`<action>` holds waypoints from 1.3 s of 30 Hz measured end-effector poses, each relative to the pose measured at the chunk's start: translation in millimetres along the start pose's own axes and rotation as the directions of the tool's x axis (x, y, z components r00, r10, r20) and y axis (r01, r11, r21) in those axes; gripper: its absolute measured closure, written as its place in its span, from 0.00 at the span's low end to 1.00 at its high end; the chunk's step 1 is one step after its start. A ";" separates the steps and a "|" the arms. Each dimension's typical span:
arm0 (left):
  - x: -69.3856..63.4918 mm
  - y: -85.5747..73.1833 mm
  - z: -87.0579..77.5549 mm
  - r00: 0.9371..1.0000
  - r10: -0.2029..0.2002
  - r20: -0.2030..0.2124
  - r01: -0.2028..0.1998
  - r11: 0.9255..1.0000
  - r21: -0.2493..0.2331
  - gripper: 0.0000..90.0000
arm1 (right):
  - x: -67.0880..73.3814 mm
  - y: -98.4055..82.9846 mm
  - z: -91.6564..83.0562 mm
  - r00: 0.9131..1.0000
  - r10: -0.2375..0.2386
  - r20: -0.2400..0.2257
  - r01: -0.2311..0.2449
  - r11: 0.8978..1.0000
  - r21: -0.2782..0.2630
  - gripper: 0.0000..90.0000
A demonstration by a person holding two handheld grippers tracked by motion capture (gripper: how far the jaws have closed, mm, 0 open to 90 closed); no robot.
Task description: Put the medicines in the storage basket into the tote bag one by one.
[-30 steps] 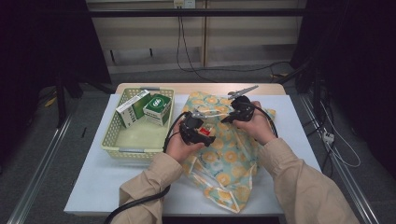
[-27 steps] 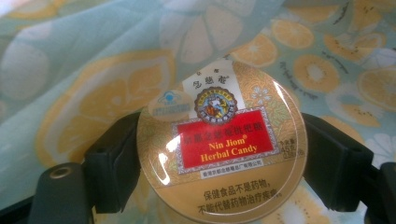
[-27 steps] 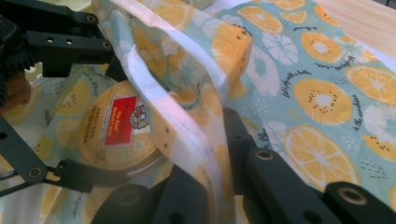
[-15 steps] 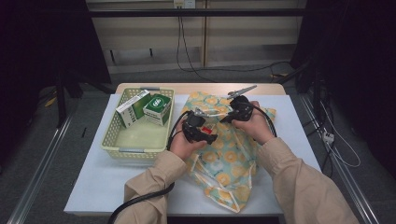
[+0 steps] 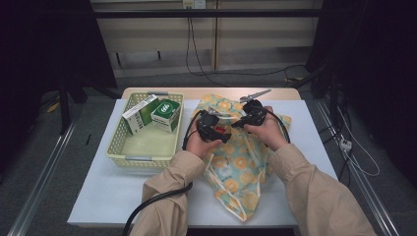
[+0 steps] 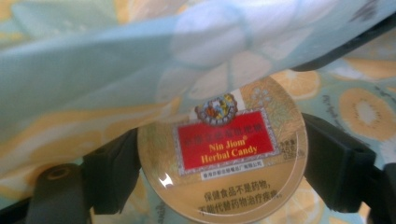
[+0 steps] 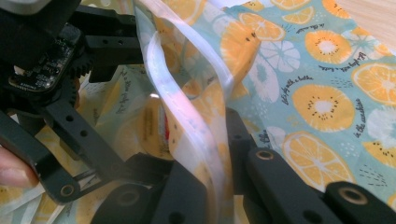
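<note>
Between my jaws, left: my left gripper [image 6: 219, 163] held the round golden candy tin with a red label [image 6: 224, 158] by its sides, jaws wide.
Tin's place: at the mouth of the thin citrus-print plastic bag [image 5: 241, 167], under its raised edge.
Right: my right gripper [image 7: 205, 154] was pinched tight on that bag's edge.
Beside the bag: pale yellow plastic basket [image 5: 129, 156] with two green boxes [image 5: 153, 115].

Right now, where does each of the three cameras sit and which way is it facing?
High view: above the person's side, looking forward and down at the table, basket and fruit-print bag; forearms and both hands show.
Left gripper view: rides the left gripper, looking along its jaws at the Nin Jiom Herbal Candy tin under the bag's edge.
Right gripper view: rides the right gripper, pinching the bag's edge; the left gripper shows beyond.
Shared: bag and tin.
</note>
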State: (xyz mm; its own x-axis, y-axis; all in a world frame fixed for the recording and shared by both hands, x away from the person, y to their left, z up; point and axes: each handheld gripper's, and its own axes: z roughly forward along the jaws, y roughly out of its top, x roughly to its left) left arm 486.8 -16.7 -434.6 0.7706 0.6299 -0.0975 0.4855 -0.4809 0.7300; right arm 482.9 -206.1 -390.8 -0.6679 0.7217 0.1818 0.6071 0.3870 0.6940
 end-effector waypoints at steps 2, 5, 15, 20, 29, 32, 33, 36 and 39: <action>-2.8 -0.8 -2.3 1.000 -0.001 -0.002 0.001 1.000 0.002 0.19 | -1.1 -0.5 -1.4 1.000 0.001 -0.001 -0.001 1.000 -0.004 0.98; -6.9 -1.9 -10.0 1.000 0.016 0.016 -0.017 1.000 0.017 0.18 | -2.5 -0.7 -4.6 1.000 0.001 0.007 -0.001 1.000 -0.006 0.98; -22.1 -7.2 -52.9 0.995 0.043 0.092 -0.044 0.999 0.013 0.16 | 1.3 -0.6 -5.2 1.000 0.004 0.013 -0.004 1.000 0.000 0.98; -26.3 -10.0 -75.0 0.991 0.083 0.107 -0.084 0.996 0.013 0.16 | 4.2 -3.8 0.6 1.000 -0.001 0.010 0.001 1.000 0.010 0.98; -7.3 -15.2 -108.9 0.994 0.074 0.084 -0.074 0.997 -0.002 0.15 | 9.5 -5.5 0.2 1.000 -0.005 0.005 0.004 1.000 0.014 0.98; 0.9 -15.2 -118.2 0.996 0.057 0.072 -0.056 0.998 -0.011 0.14 | 10.0 -5.0 -2.0 1.000 -0.008 0.008 0.008 1.000 0.011 0.98; 4.1 -15.2 -120.9 0.996 0.055 0.070 -0.054 0.998 -0.009 0.14 | 9.8 -5.0 -2.6 1.000 -0.007 0.009 0.007 1.000 0.009 0.98; 14.4 -16.0 -128.0 0.998 0.038 0.051 -0.038 0.999 -0.011 0.13 | 8.9 -5.6 -3.9 1.000 -0.004 0.010 0.004 1.000 0.007 0.98; 25.1 -17.0 -134.6 0.999 0.034 0.031 -0.033 0.999 -0.007 0.12 | 8.9 -6.4 -4.2 1.000 -0.005 0.007 0.005 1.000 0.006 0.98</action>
State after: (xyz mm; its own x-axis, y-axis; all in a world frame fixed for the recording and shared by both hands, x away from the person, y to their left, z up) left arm 442.3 89.4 -358.4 0.7987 0.5944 -0.0936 0.4566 -0.4974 0.7376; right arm 471.3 -204.6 -390.7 -0.6675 0.7241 0.1735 0.6068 0.3939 0.6904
